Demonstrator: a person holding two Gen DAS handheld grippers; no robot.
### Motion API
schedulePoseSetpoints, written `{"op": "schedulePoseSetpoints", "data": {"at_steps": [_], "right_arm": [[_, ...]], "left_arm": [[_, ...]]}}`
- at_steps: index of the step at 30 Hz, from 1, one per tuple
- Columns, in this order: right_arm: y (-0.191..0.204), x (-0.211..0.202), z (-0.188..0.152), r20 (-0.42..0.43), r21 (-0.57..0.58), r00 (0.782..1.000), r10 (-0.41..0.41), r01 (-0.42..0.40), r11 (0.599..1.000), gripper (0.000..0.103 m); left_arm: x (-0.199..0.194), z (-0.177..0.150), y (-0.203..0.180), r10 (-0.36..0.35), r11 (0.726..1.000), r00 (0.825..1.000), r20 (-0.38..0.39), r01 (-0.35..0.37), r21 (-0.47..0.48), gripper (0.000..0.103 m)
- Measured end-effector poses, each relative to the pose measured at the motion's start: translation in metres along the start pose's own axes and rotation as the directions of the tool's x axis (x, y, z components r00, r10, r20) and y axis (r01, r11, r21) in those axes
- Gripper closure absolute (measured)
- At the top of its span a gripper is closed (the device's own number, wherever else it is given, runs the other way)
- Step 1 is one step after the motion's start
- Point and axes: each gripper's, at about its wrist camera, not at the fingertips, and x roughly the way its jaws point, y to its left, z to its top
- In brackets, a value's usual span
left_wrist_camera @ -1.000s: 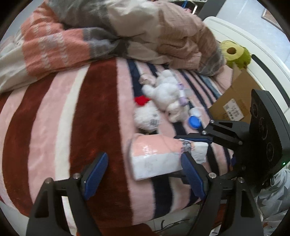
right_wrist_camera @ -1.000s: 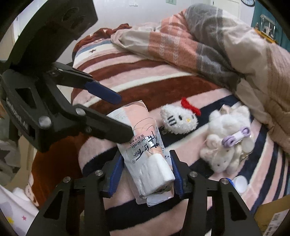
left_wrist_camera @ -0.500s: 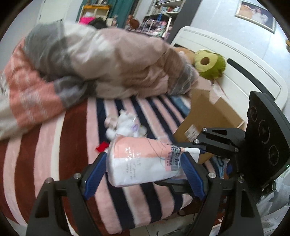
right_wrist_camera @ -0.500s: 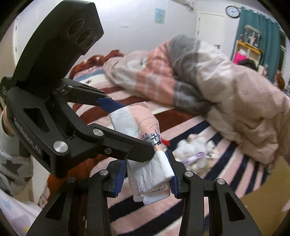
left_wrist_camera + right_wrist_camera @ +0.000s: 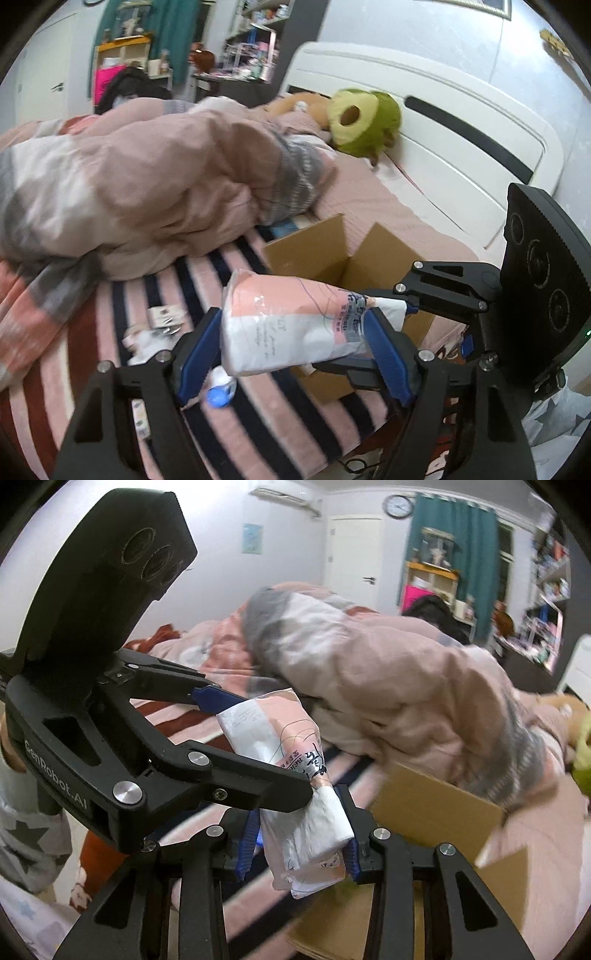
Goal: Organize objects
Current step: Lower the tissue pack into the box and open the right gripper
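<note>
Pink-white plastic pack (image 5: 295, 328) being carried between both pairs of fingers | left gripper (image 5: 291, 354), jaws just closing, pinching its length | right gripper (image 5: 299, 845), jaws just closing, pinching its end | cardboard box (image 5: 332, 251) lying beyond fingertips | advice: keeping both grips level, releasing together over box.

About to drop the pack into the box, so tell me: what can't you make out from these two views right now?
- Box interior: left wrist view, hidden behind the pack; right wrist view, blurred and cut off by the right gripper.
- Small toys on the blanket: left wrist view, blurred and partly behind the left gripper.
- Pack print: too small and creased in both views.
</note>
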Motion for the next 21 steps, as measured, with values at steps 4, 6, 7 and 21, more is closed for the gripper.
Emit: {"op": "schedulePoseSetpoints", "data": {"at_steps": [4, 6, 7, 21], "right_arm": [[-0.040, -0.013, -0.016, -0.023, 0.073, 1.000, -0.009, 0.011, 0.997, 0.069], [-0.055, -0.015, -0.023, -0.043, 0.101, 0.999, -0.006, 0.010, 0.995, 0.069], [-0.064, -0.015, -0.027, -0.056, 0.114, 0.998, -0.006, 0.012, 0.993, 0.069], [-0.110, -0.003, -0.058, -0.170, 0.183, 0.985, 0.010, 0.021, 0.983, 0.063]], "left_arm": [[0.035, 0.019, -0.027, -0.012, 0.999, 0.998, -0.057, 0.014, 0.035, 0.028], [0.053, 0.025, -0.039, -0.010, 0.999, 0.995, -0.095, 0.015, 0.050, 0.028], [0.061, 0.028, -0.042, -0.011, 0.999, 0.994, -0.113, 0.017, 0.050, 0.028], [0.120, 0.037, -0.060, -0.009, 0.999, 0.966, -0.259, 0.022, 0.046, 0.028]]}}
